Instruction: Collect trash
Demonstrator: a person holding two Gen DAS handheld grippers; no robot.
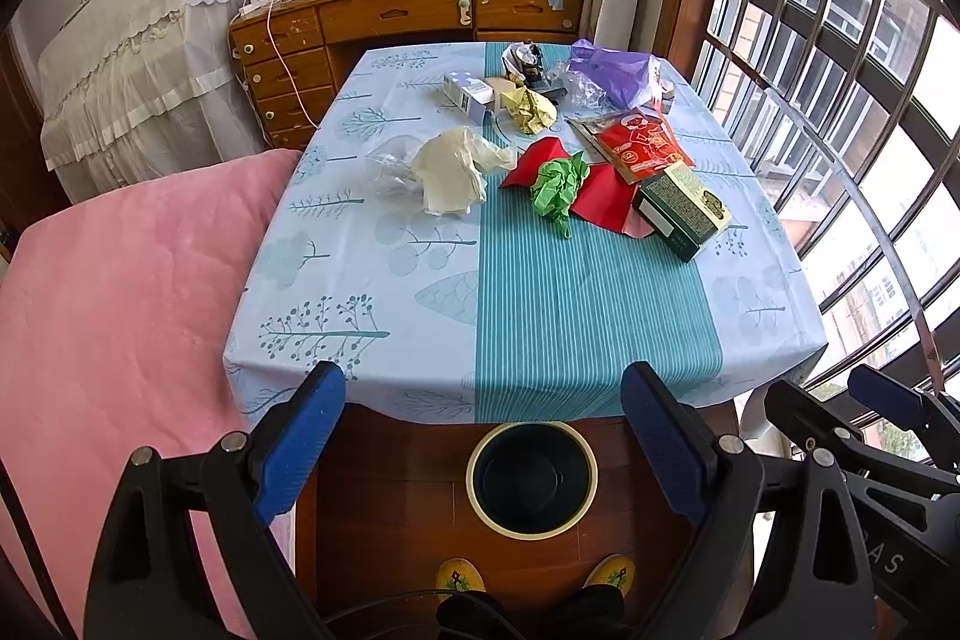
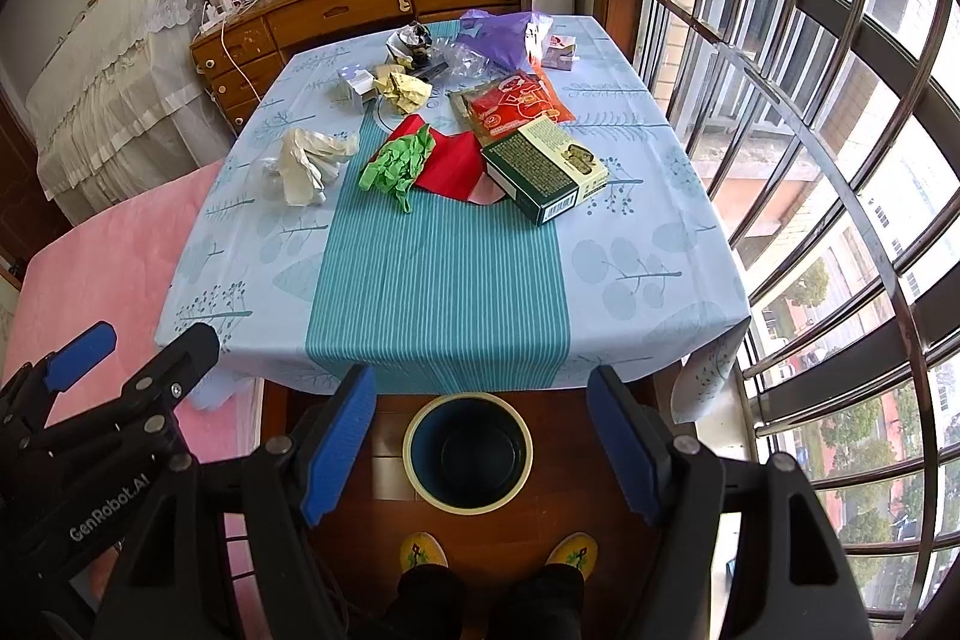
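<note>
Trash lies over the far half of the blue-clothed table (image 1: 420, 292): crumpled green paper (image 1: 558, 187) on red paper (image 1: 603, 199), a green box (image 1: 681, 211), a red packet (image 1: 645, 145), crumpled yellow paper (image 1: 531, 109), a cream plastic bag (image 1: 453, 172) and a purple bag (image 1: 618, 73). A dark, cream-rimmed bin (image 1: 531, 478) stands empty on the floor by the table's near edge. My left gripper (image 1: 483, 382) hangs open above the bin, holding nothing. Beside it, my right gripper (image 2: 480, 382) is also open and empty over the bin (image 2: 468, 451), well short of the green paper (image 2: 396, 163).
A pink-covered bed (image 1: 132, 310) borders the table on the left. A barred window (image 1: 840, 100) runs along the right. A wooden desk (image 1: 408, 10) with drawers stands behind the table. A person's yellow slippers (image 2: 423, 550) are on the wooden floor near the bin.
</note>
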